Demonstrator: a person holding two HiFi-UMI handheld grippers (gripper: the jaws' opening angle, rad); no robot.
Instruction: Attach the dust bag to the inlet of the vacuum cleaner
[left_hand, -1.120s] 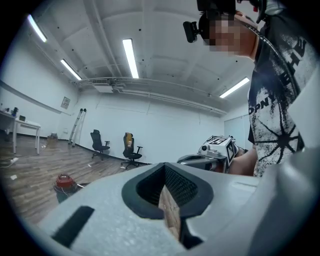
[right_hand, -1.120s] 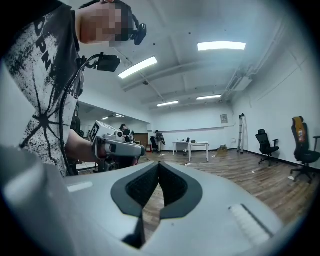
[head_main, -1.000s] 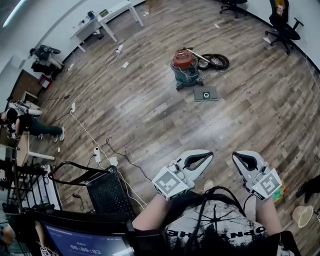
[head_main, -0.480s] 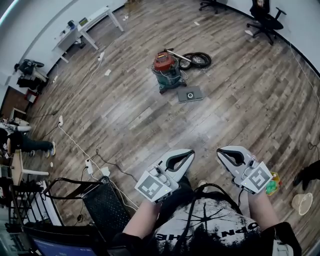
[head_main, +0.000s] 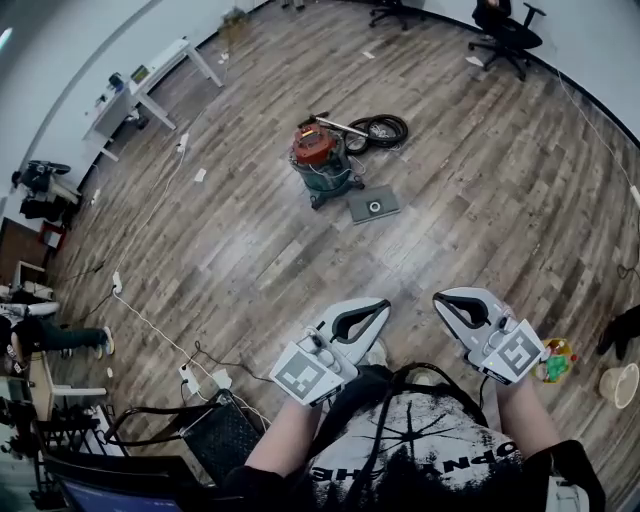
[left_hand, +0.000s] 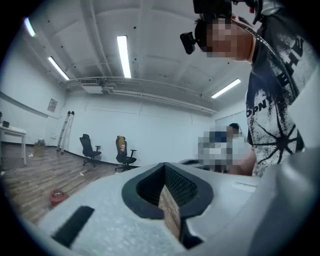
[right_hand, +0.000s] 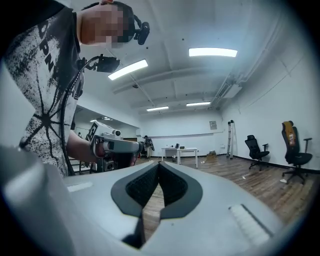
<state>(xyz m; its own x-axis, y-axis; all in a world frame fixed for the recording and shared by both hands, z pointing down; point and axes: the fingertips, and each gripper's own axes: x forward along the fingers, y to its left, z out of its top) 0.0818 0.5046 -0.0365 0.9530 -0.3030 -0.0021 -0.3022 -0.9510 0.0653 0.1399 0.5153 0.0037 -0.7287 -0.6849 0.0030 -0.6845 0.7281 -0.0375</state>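
Observation:
The vacuum cleaner (head_main: 322, 160), with a red top and teal drum, stands on the wood floor far ahead, its black hose (head_main: 378, 130) coiled behind it. It also shows small and low as the vacuum cleaner (left_hand: 56, 196) in the left gripper view. The dust bag (head_main: 374, 205), a flat grey card with a round hole, lies on the floor just right of the drum. My left gripper (head_main: 375, 312) (left_hand: 164, 169) and right gripper (head_main: 446, 303) (right_hand: 158, 166) are held level before my body, both shut and empty, well short of the vacuum.
Office chairs (head_main: 505, 30) stand at the far right, and a white table (head_main: 150, 80) at the far left. A power strip with cables (head_main: 200, 378) and a black basket (head_main: 215, 435) lie near my left. A small green-yellow thing (head_main: 555, 362) and a cup (head_main: 618, 385) sit at right.
I have walked on across the floor, and the vacuum and dust bag now sit lower and further left in the head view. Both grippers stay shut and empty before my body.

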